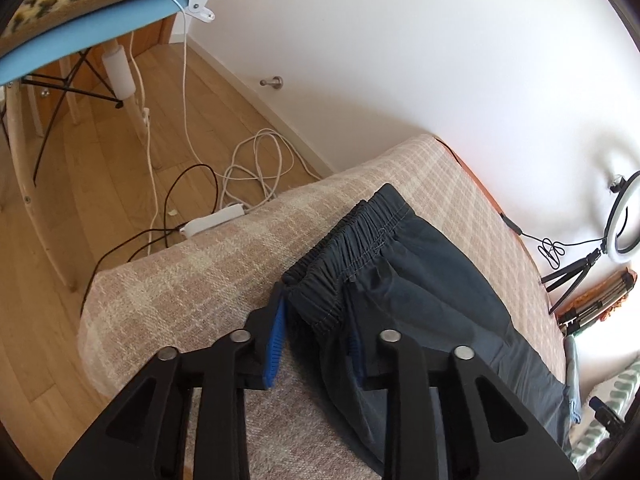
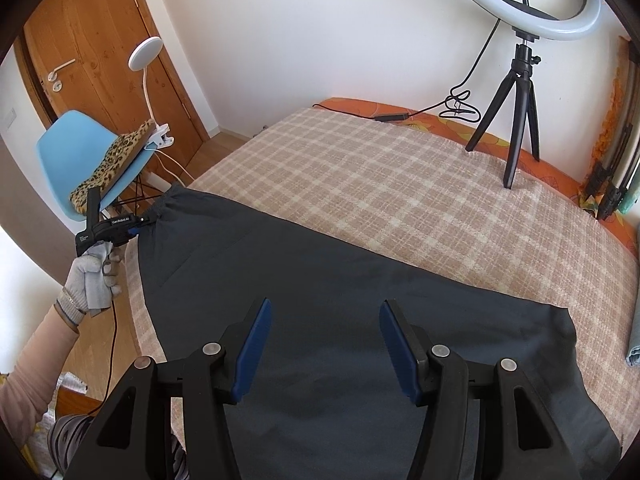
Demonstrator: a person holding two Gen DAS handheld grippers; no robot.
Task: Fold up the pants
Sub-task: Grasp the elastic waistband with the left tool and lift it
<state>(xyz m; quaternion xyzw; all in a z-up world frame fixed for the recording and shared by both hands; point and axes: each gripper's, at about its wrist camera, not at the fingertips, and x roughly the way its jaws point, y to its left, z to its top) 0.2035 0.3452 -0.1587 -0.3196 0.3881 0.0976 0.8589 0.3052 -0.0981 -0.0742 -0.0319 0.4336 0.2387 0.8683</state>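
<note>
Right gripper (image 2: 326, 344) jaws spread over dark pants (image 2: 360, 300), left gripper (image 1: 316, 336) jaws straddling waistband (image 1: 352, 236), tripod (image 2: 516, 120) on bed (image 2: 400, 168).

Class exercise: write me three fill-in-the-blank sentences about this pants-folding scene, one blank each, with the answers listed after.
1. The dark pants lie on a ____ bedspread.
2. The left gripper has the elastic ____ between its fingers.
3. The right gripper hovers with its jaws ____.
Answers: checked; waistband; open
</note>
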